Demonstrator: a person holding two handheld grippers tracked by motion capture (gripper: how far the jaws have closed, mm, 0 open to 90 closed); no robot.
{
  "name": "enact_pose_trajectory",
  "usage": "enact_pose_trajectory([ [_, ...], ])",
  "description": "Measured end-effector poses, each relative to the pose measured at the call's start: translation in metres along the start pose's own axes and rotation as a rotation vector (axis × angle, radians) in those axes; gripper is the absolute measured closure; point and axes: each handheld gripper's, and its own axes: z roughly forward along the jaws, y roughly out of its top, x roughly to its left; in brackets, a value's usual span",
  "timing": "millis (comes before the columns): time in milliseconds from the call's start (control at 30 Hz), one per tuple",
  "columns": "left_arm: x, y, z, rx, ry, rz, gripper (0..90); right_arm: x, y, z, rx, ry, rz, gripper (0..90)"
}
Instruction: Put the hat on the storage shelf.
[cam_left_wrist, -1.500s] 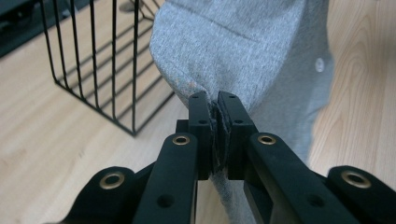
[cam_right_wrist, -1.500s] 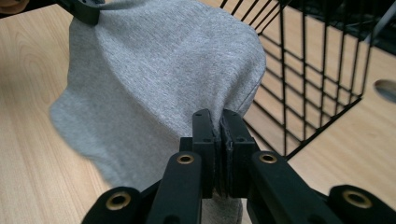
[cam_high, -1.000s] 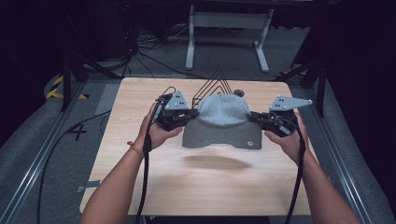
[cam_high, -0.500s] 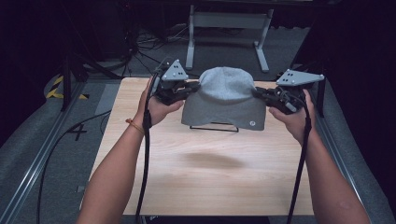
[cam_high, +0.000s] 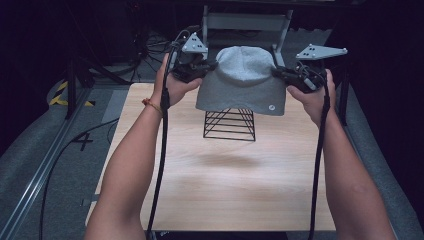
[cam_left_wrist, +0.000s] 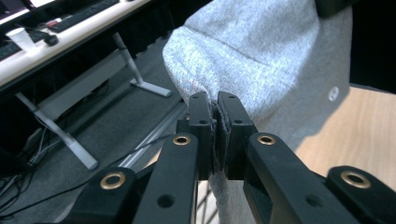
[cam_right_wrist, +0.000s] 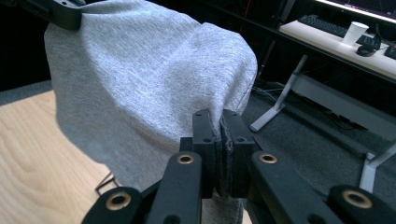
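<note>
A grey knit beanie (cam_high: 243, 80) hangs in the air above the far part of the table, stretched between both grippers. My left gripper (cam_high: 209, 66) is shut on the beanie's left side, and its jaws pinch the grey fabric (cam_left_wrist: 215, 116). My right gripper (cam_high: 276, 72) is shut on the beanie's right side, with cloth squeezed between its jaws (cam_right_wrist: 221, 140). Below the beanie a black wire stand (cam_high: 229, 124), shaped like a pyramid, sits bare on the wooden table (cam_high: 225, 180). The beanie (cam_left_wrist: 261, 60) shows a small round badge near its lower hem.
Beyond the table's far edge is a white metal frame (cam_high: 245, 22) on grey carpet, with cables at the far left. A desk with a keyboard and a paper cup (cam_right_wrist: 354, 31) stands farther off. Yellow-black tape (cam_high: 62, 95) marks the floor at left.
Both grippers have risen and moved away from me with the beanie, lifting it off the wire stand. The stand is now uncovered on the table.
</note>
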Motion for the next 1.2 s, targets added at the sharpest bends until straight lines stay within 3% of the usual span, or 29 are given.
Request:
enact_pose_trajectory([
  [233, 0.013, 0.008, 0.006, 0.004, 0.016, -0.003, 85.2, -0.014, 0.002, 0.012, -0.008, -0.015, 0.023, 86.0],
  [667, 0.032, 0.009, 0.020, 0.018, 0.052, -0.015, 85.2, -0.023, 0.008, 0.030, -0.005, -0.027, 0.038, 86.0],
  [933, 0.036, 0.003, 0.023, 0.012, 0.020, -0.045, 85.2, -0.025, 0.009, 0.036, 0.006, -0.021, 0.040, 85.9],
  [1200, 0.027, -0.008, 0.013, -0.009, -0.010, -0.048, 85.2, -0.018, -0.001, 0.031, 0.007, 0.013, 0.025, 85.9],
])
